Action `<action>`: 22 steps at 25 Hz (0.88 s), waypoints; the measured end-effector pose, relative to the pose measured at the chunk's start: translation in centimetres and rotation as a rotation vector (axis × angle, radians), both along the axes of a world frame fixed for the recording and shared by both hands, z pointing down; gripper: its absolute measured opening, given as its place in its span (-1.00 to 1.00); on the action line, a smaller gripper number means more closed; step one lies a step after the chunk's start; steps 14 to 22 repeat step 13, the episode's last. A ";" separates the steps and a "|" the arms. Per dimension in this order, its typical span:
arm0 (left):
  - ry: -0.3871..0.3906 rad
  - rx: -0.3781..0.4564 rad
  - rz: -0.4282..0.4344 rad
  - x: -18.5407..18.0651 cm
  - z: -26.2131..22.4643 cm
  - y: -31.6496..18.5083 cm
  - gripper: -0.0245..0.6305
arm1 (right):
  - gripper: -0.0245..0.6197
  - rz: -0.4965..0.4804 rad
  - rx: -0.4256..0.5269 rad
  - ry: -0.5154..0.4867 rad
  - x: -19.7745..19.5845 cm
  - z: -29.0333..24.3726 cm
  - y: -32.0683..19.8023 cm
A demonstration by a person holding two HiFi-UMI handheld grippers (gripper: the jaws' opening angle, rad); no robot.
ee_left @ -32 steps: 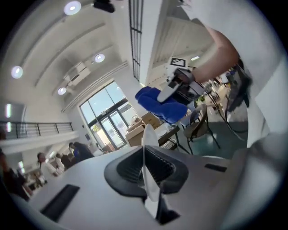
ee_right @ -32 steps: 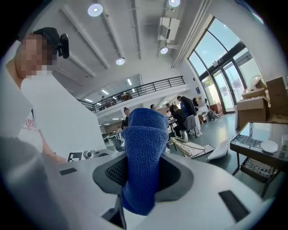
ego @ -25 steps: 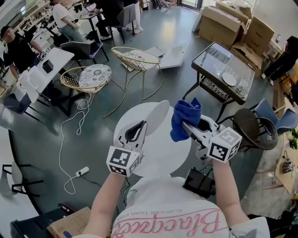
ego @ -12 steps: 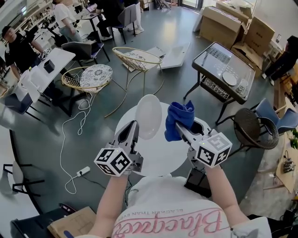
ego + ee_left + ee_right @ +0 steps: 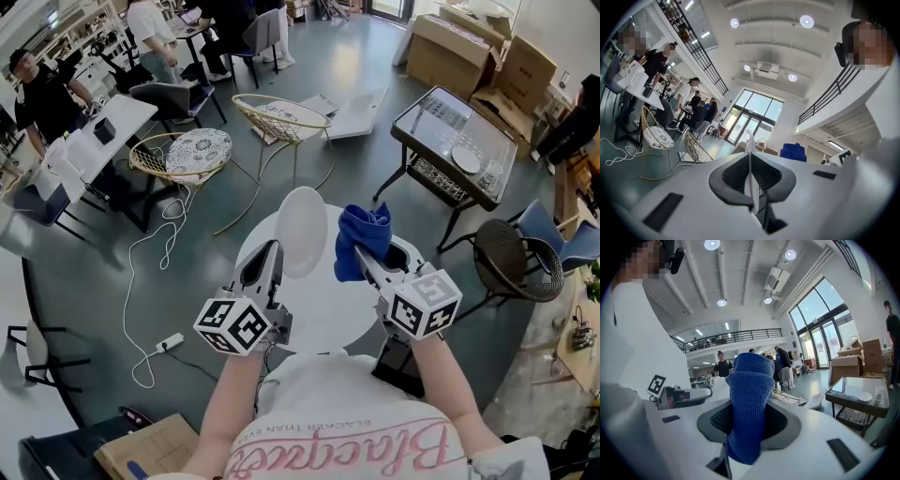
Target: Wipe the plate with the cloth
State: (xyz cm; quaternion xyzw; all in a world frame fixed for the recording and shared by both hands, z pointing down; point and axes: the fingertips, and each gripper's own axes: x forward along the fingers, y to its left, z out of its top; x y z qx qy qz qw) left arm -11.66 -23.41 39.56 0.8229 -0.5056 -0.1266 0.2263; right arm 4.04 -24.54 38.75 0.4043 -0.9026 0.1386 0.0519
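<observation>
In the head view my left gripper (image 5: 268,255) is shut on the lower rim of a white plate (image 5: 302,230), which it holds upright above the round white table (image 5: 323,314). My right gripper (image 5: 362,257) is shut on a bunched blue cloth (image 5: 364,236) just right of the plate, with a narrow gap between them. The left gripper view shows the plate (image 5: 750,174) edge-on between the jaws of the left gripper (image 5: 751,161), with the blue cloth (image 5: 793,152) beyond. In the right gripper view the cloth (image 5: 749,404) fills the jaws of the right gripper (image 5: 750,420).
Two gold wire chairs (image 5: 279,120) stand beyond the table. A glass-topped trolley (image 5: 455,145) and cardboard boxes (image 5: 469,47) are at the back right, a dark wicker chair (image 5: 514,262) at right. People sit at desks at the upper left. A cable and power strip (image 5: 167,344) lie on the floor.
Both grippers have drawn back toward my body. The plate has turned from tilted to upright, and the cloth has come closer beside it. Little has moved in the last half second.
</observation>
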 end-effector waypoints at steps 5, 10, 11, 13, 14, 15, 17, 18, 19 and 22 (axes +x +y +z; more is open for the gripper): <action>-0.008 0.011 0.018 0.0 -0.3 0.2 -0.86 | -0.49 0.014 0.003 0.011 -0.1 0.1 0.2; 0.004 0.027 0.015 -0.1 -0.9 0.3 -0.86 | -0.49 0.030 0.010 0.011 0.1 -0.1 0.5; 0.003 0.030 0.015 -0.2 -1.0 0.4 -0.86 | -0.49 0.032 0.012 0.011 0.1 -0.2 0.5; 0.002 0.035 0.015 -0.3 -1.1 0.5 -0.86 | -0.49 0.038 0.017 0.012 0.1 -0.3 0.6; 0.002 0.035 0.015 -0.3 -1.1 0.5 -0.86 | -0.49 0.038 0.017 0.012 0.1 -0.3 0.6; 0.002 0.035 0.015 -0.3 -1.1 0.5 -0.86 | -0.49 0.038 0.017 0.012 0.1 -0.3 0.6; 0.002 0.035 0.015 -0.3 -1.1 0.5 -0.86 | -0.49 0.038 0.017 0.012 0.1 -0.3 0.6; 0.002 0.035 0.015 -0.3 -1.1 0.5 -0.86 | -0.49 0.038 0.017 0.012 0.1 -0.3 0.6; 0.002 0.035 0.015 -0.3 -1.1 0.5 -0.86 | -0.49 0.038 0.017 0.012 0.1 -0.3 0.6; 0.002 0.035 0.015 -0.3 -1.1 0.5 -0.86 | -0.49 0.038 0.017 0.012 0.1 -0.3 0.6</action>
